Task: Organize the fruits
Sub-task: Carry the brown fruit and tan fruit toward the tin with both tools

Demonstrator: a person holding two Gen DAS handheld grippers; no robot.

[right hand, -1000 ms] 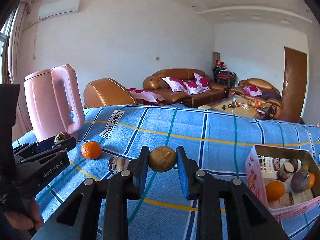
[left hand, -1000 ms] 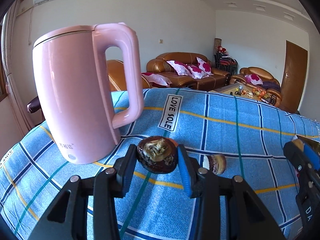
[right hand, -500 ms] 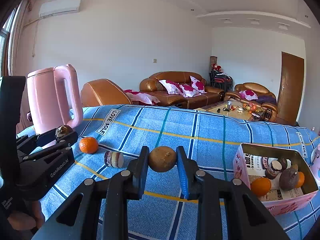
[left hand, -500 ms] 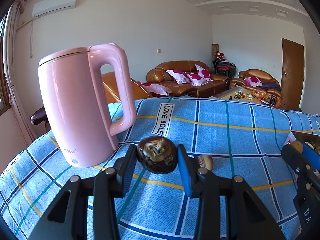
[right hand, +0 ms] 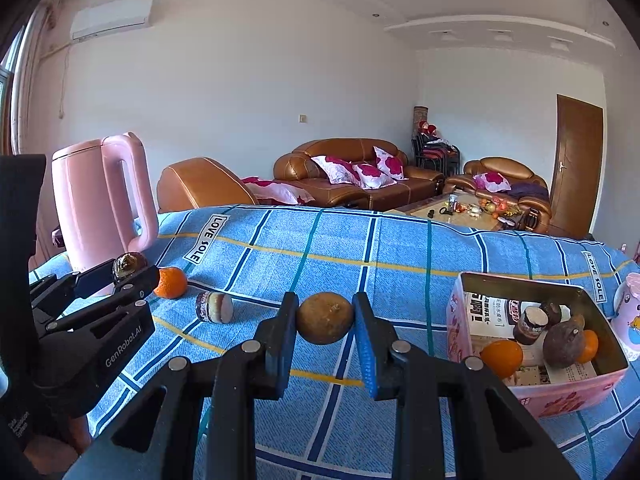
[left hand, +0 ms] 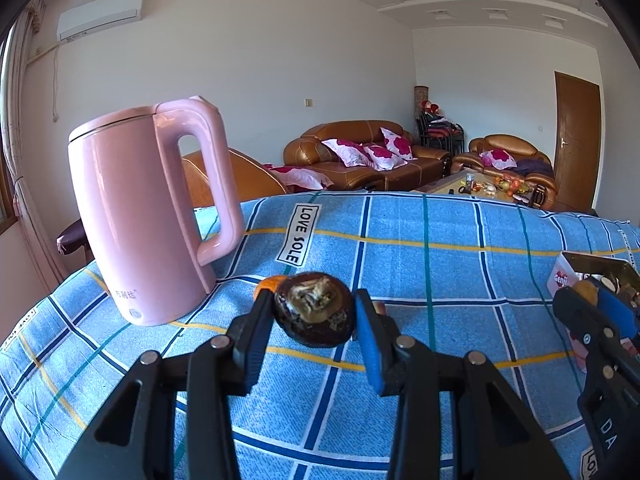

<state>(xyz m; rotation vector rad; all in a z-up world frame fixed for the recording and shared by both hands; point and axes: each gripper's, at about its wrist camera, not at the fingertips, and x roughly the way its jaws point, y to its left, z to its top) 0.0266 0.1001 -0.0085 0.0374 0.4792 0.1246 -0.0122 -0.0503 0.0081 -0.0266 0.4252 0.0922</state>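
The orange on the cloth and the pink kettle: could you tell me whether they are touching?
Apart. The right wrist view shows the orange lying on the blue cloth with a strip of cloth between it and the pink kettle.

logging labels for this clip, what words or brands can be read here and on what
"LOVE SOLE": patch on the blue plaid cloth.
"GenRobot.AI": side of the left claw.
"DA": cut off, on the right claw.
Characters on the pink kettle: too small.
Print on the box and its paper liner: too blurred.

Kettle (right hand: 100,208) far left on cloth (right hand: 360,248); tangerine (right hand: 171,282) beside it; box (right hand: 536,344) right w/ fruit inside.
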